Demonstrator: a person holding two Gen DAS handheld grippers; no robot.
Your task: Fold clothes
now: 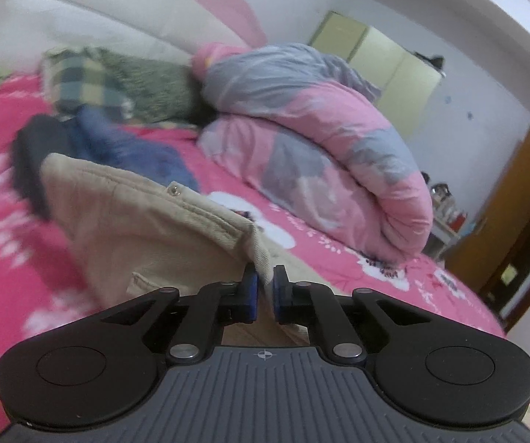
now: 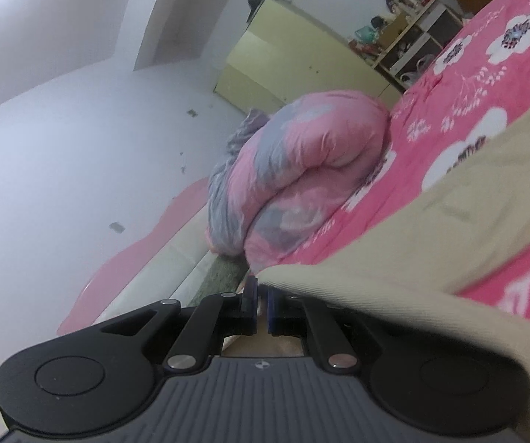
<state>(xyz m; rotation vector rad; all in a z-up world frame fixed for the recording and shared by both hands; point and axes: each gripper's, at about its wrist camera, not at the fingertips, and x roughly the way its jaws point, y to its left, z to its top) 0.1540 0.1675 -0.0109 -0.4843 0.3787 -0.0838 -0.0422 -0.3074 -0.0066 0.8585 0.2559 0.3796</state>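
Note:
A beige pair of trousers (image 1: 136,221) with a metal button on its waistband is lifted off the pink flowered bed sheet (image 1: 339,254). My left gripper (image 1: 264,280) is shut on a corner of the waistband, which sticks up between the blue pads. In the right wrist view, tilted sideways, my right gripper (image 2: 262,295) is shut on another edge of the same beige trousers (image 2: 449,221). That cloth drapes over the gripper's right side and hides part of it.
A rolled pink and grey duvet (image 1: 320,147) lies on the bed ahead. Dark blue and black clothes (image 1: 117,140) and a checked pillow (image 1: 80,81) sit behind the trousers. A yellow-green wardrobe (image 2: 283,62), a shelf (image 2: 409,37) and a wooden door (image 1: 516,214) stand beyond the bed.

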